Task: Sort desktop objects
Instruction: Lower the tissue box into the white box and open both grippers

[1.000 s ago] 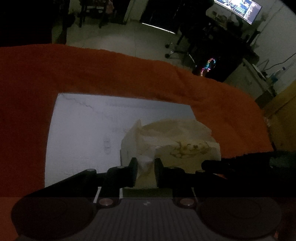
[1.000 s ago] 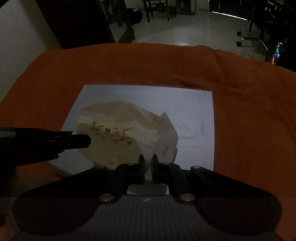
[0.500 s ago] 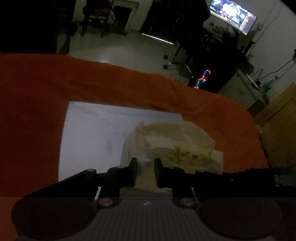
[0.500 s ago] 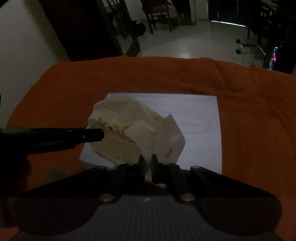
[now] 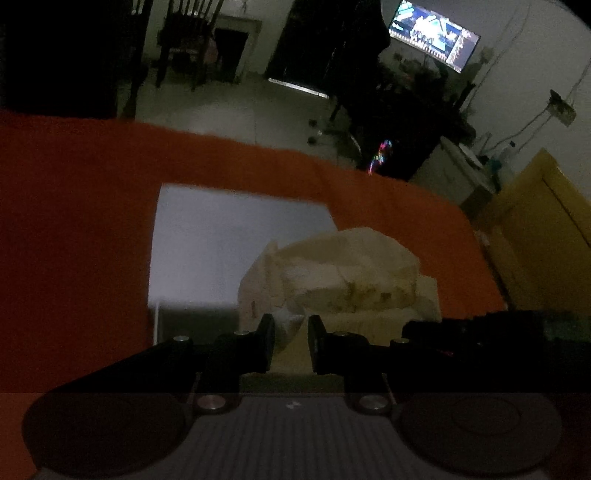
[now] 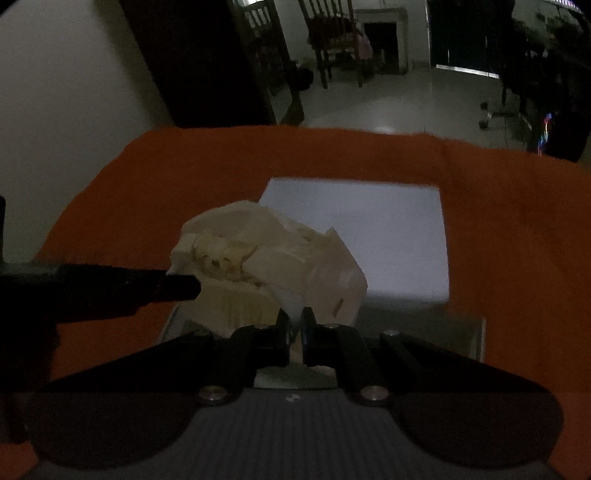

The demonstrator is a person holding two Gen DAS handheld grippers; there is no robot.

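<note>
Crumpled cream-coloured paper bag (image 5: 343, 273), soft and creased, with a brownish printed motif across its front face; the print is too dim and blurred to read, so no brand or wording can be made out. The bag hangs in the air between both claws, above the near part of a white paper sheet (image 5: 229, 251) lying flat on the orange cloth-covered desk (image 5: 74, 221).

Left claw (image 5: 290, 326): jaws drawn close, pinching a pale fold at the bag's lower left corner. Right claw (image 6: 294, 317): jaws almost together, clamped on a thin flap at the bag's lower right edge (image 6: 295, 295). In the right wrist view the left claw's dark finger comes in from the left edge and meets the bag's side.

In the right wrist view the bag (image 6: 266, 258) covers the sheet's (image 6: 388, 236) near left corner; a strip of shadow lies along the sheet's near edge.

Surroundings, dim room: lit monitor (image 5: 432, 33) on the far wall, a dark computer case with multicoloured lights (image 5: 380, 155), wooden chairs (image 6: 332, 33) on a pale tiled floor (image 6: 406, 99), a yellow cabinet (image 5: 543, 221) to the right. Nothing else lies on the orange cloth (image 6: 517, 221) beside the sheet.
</note>
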